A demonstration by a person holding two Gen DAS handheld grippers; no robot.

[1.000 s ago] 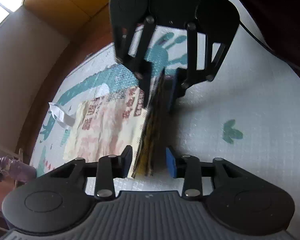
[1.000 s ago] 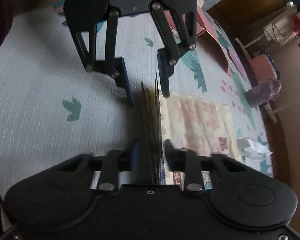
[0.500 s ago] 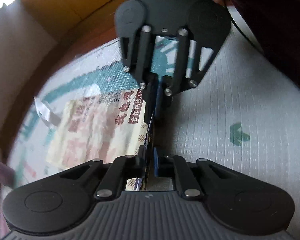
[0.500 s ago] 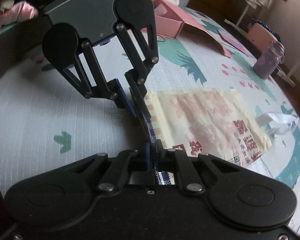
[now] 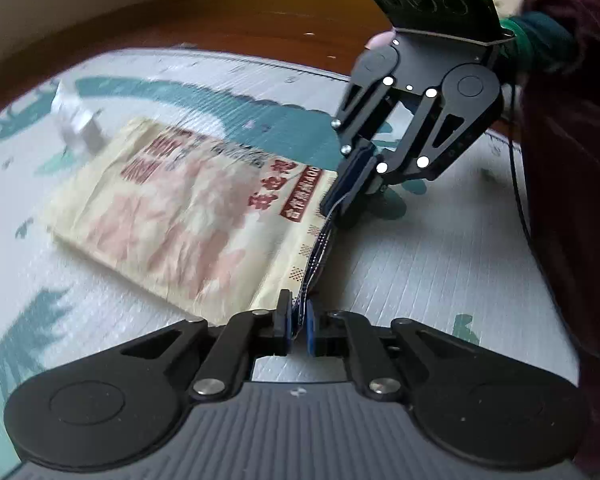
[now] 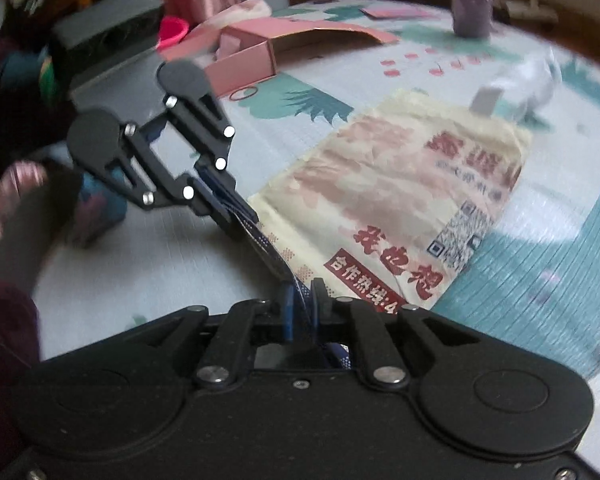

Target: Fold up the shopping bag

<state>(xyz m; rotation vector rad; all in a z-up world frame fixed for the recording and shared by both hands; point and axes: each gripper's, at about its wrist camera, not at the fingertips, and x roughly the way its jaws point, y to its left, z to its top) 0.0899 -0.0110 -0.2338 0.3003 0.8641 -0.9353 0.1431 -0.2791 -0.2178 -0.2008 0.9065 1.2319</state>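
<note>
The shopping bag [image 5: 188, 208] is cream with pink and red print and lies flat on the play mat [image 5: 420, 280]. Its near edge, with blue patterned trim, is lifted and stretched between both grippers. In the left wrist view my left gripper [image 5: 298, 328] is shut on one end of that edge, and my right gripper [image 5: 340, 208] pinches the other end farther off. The right wrist view shows the bag [image 6: 400, 184] to the right, my right gripper [image 6: 302, 308] shut on the trim, and my left gripper [image 6: 240, 220] clamped on it beyond.
A crumpled white paper [image 5: 76, 124] lies just past the bag's far end. An open pink cardboard box [image 6: 256, 56], a pink cup [image 6: 172, 32] and a purple bottle [image 6: 472, 12] stand at the back of the mat. A dark red sleeve [image 5: 572, 160] fills the right side.
Both grippers have closed on the bag's edge, which stood loose between their open jaws. Both have rolled and shifted sideways, and the edge is now pulled straight between them.
</note>
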